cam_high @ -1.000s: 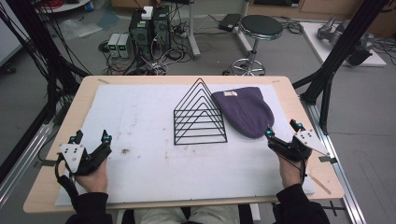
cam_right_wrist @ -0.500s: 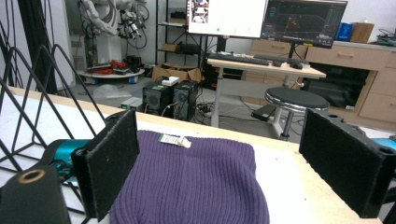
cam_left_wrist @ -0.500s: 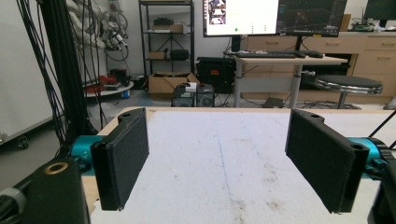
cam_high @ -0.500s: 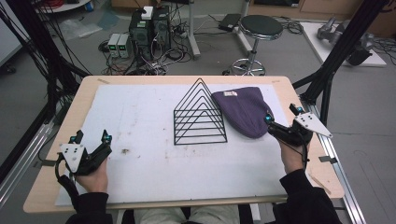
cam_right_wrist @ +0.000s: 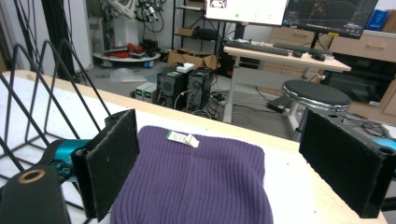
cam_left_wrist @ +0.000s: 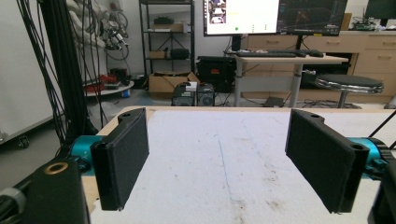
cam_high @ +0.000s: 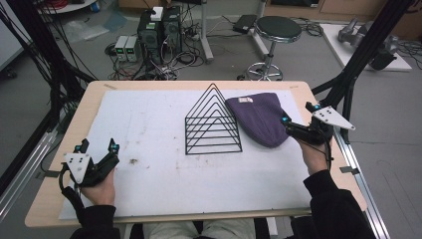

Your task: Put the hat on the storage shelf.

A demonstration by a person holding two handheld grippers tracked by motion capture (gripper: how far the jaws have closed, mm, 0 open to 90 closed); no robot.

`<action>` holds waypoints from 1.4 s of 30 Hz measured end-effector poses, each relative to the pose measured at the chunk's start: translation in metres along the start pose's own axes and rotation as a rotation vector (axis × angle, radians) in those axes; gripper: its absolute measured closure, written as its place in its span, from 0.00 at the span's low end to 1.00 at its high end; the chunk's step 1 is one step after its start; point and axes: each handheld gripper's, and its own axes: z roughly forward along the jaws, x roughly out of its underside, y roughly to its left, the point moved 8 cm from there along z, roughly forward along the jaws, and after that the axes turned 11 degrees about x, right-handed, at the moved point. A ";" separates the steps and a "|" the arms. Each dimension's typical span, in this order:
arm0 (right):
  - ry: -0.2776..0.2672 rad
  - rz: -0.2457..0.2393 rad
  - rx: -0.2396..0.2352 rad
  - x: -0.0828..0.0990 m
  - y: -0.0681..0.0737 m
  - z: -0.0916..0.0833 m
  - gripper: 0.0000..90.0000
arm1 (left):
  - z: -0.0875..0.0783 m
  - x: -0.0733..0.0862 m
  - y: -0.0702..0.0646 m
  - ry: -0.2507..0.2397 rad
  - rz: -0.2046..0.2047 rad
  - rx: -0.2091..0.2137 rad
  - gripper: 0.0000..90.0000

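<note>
A purple knit beanie lies flat on the white mat, its left edge against a black wire rack shaped like nested triangles. My right gripper is open at the beanie's right edge, its jaws pointing left over the fabric. In the right gripper view the beanie spreads between and below the wide-apart jaws of the right gripper, with a small white label at its far end. My left gripper rests open near the front left of the mat, and the left gripper has nothing between its jaws.
The white mat covers most of the wooden table. The wire rack stands just left of the right gripper's left jaw. Black frame poles rise at both table sides. A stool and computers stand on the floor behind.
My right gripper has moved forward and left from the table's right edge to the beanie's right side. The left gripper has stayed still.
</note>
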 end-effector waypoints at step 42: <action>0.348 -0.501 -0.520 0.045 0.015 0.045 0.13 | 0.004 0.002 -0.001 0.002 -0.003 0.022 0.24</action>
